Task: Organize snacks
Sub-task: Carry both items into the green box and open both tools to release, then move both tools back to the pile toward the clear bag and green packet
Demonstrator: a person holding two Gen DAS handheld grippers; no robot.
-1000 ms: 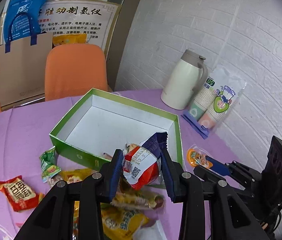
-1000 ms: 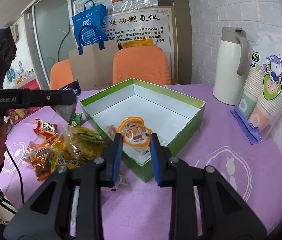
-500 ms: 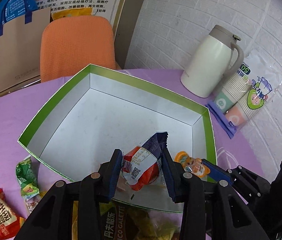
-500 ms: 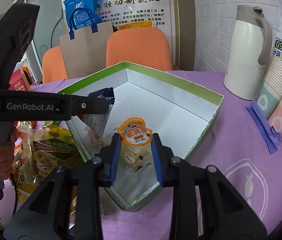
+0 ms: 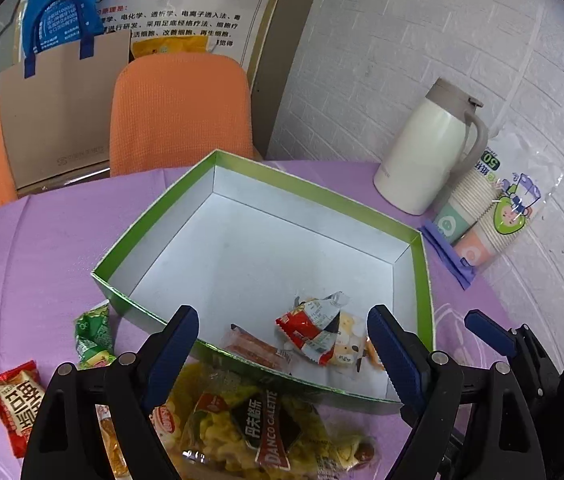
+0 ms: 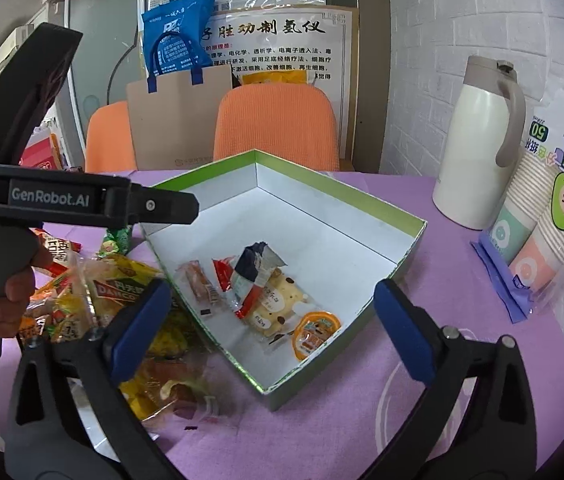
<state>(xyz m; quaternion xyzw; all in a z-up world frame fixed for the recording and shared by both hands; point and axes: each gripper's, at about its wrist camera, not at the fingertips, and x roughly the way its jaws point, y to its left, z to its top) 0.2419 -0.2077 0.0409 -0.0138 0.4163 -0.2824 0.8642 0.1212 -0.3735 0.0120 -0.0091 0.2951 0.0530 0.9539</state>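
Observation:
A green-walled box [image 5: 419, 272] with a white floor sits on the purple table; it also shows in the right wrist view [image 6: 409, 248]. Inside lie a red and navy snack packet [image 5: 309, 330] [image 6: 252, 276], a pink sausage stick [image 5: 256, 346] [image 6: 198, 284], a spotted cracker pack [image 6: 278, 300] and an orange jelly cup [image 6: 315, 334]. My left gripper [image 5: 282, 344] is open and empty above the box's near edge. My right gripper [image 6: 272, 322] is open and empty above the box's near corner.
Loose snacks lie outside the box: a yellow Danco bag [image 5: 258, 428] [image 6: 122, 288], a green packet [image 5: 92, 334] and a red packet [image 5: 14, 400]. A white thermos [image 5: 429, 148] and a sleeve of paper cups [image 5: 493, 216] stand at the right. Orange chairs [image 5: 182, 108] stand behind.
Both grippers opened and let go: the red and navy packet and the orange jelly cup now lie in the box. Both grippers have drawn back a little.

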